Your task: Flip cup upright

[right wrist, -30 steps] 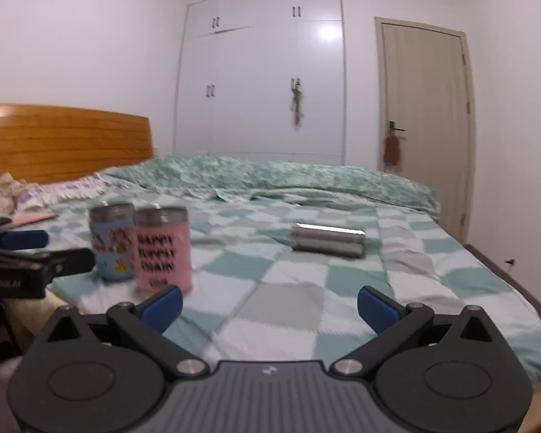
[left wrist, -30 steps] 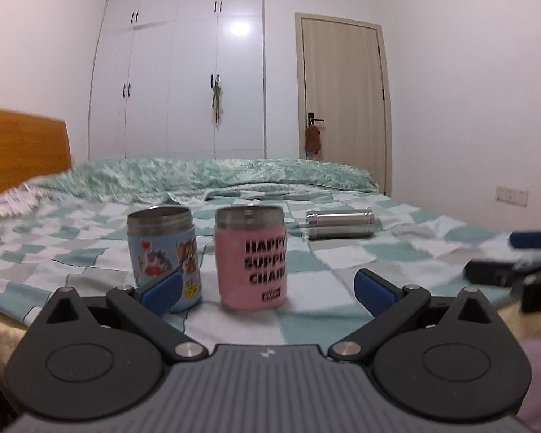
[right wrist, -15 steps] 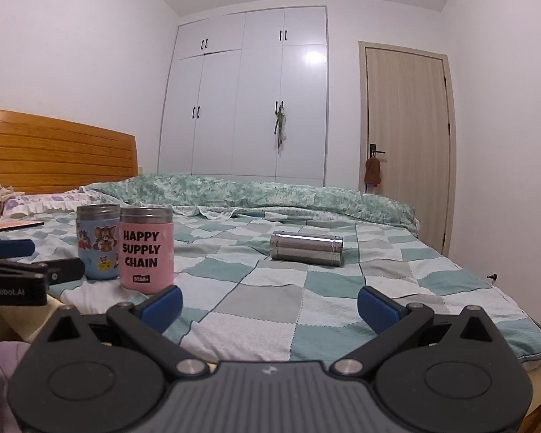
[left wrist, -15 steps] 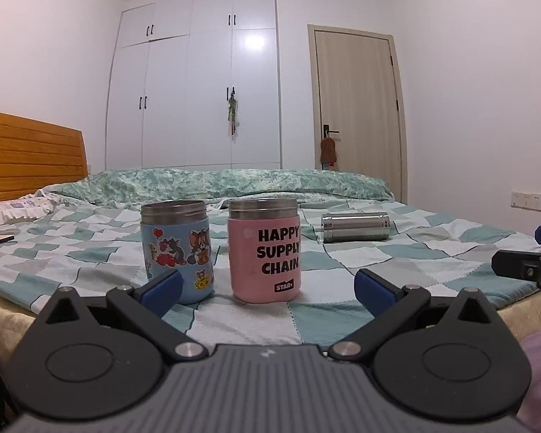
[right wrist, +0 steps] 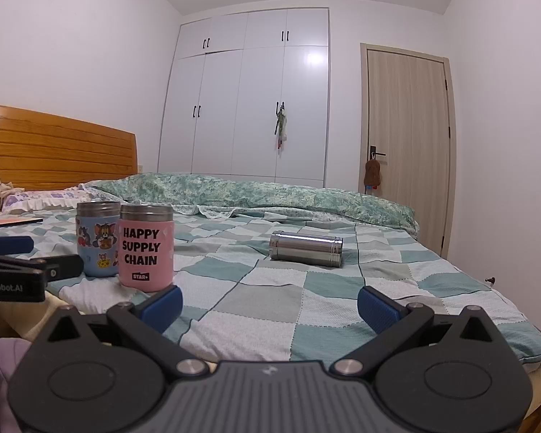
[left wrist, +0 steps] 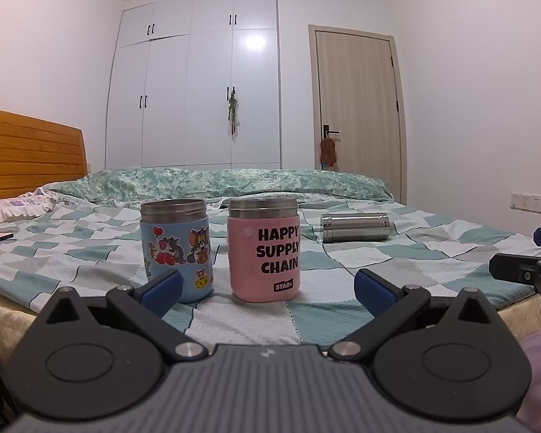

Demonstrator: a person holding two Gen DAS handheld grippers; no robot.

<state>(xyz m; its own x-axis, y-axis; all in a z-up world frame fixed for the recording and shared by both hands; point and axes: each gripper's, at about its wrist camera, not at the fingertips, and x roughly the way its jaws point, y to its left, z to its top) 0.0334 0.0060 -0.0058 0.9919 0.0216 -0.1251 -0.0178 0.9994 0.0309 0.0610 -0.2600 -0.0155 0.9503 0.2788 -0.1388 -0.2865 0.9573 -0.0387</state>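
Note:
A plain steel cup point(left wrist: 355, 228) lies on its side on the checked bedspread, far right of centre; it also shows in the right wrist view point(right wrist: 306, 248). A pink cup reading HAPPY SUPPLY CHAIN point(left wrist: 264, 249) point(right wrist: 146, 248) and a blue cartoon cup point(left wrist: 176, 248) point(right wrist: 97, 239) stand upright side by side near the bed's front edge. My left gripper point(left wrist: 266, 287) is open and empty, just short of the two standing cups. My right gripper point(right wrist: 269, 303) is open and empty over the bed's front edge, well short of the steel cup.
The bed point(right wrist: 270, 299) has a green-and-white checked cover, a rolled green quilt point(right wrist: 256, 195) at the back and a wooden headboard point(right wrist: 53, 151) at left. A white wardrobe point(left wrist: 198, 83) and a door point(left wrist: 357, 108) stand behind. Each gripper shows at the edge of the other's view.
Both cameras have tilted up and steadied, so the cups and bed sit lower in view. The cups have not moved. Both grippers stay open.

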